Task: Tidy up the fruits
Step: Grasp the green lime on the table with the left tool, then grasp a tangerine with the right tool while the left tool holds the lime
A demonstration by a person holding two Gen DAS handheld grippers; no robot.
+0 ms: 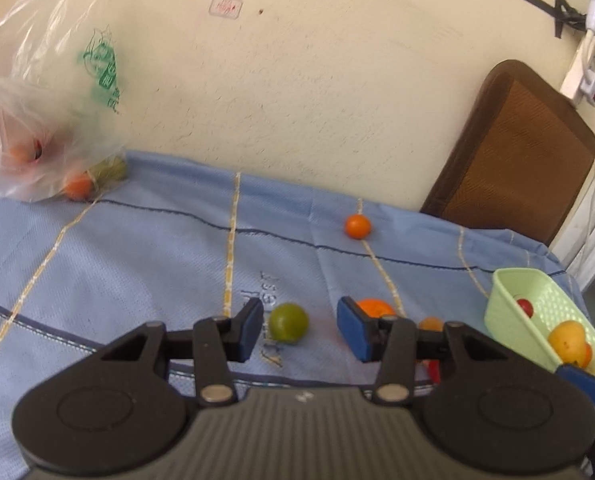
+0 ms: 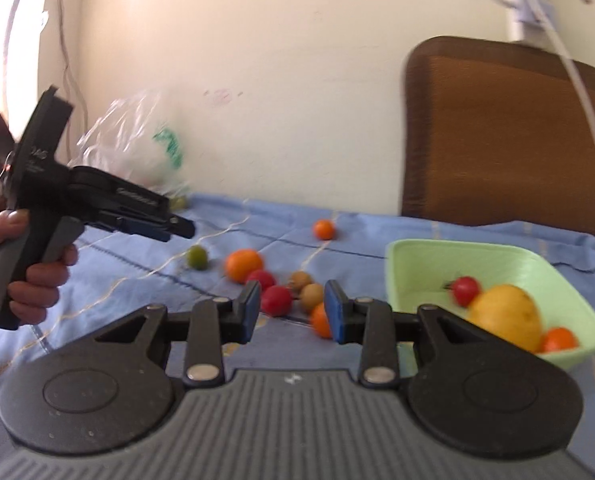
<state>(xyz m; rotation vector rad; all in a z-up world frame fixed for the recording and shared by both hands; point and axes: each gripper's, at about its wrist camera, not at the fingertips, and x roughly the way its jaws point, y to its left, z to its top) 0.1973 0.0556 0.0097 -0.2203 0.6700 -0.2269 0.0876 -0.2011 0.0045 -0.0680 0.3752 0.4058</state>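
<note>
My left gripper [image 1: 300, 327] is open above the blue cloth, with a green fruit [image 1: 288, 323] between and just beyond its fingers; the fruit also shows in the right wrist view [image 2: 197, 257]. A large orange [image 1: 373, 307] lies behind its right finger. My right gripper [image 2: 292, 310] is open and empty above a cluster of loose fruit: red tomatoes [image 2: 276, 300], brown fruits [image 2: 311, 295], a small orange [image 2: 321, 320] and the large orange [image 2: 243, 265]. A light green basket [image 2: 425, 258] to the right holds a yellow fruit [image 2: 505, 318], a tomato and an orange.
A plastic bag [image 1: 37, 120] with more fruit sits at the back left by the wall. A lone small orange [image 1: 357, 226] lies far on the cloth. A brown chair back [image 2: 505, 132] stands behind the table. The left gripper [image 2: 179, 229] shows in the right wrist view.
</note>
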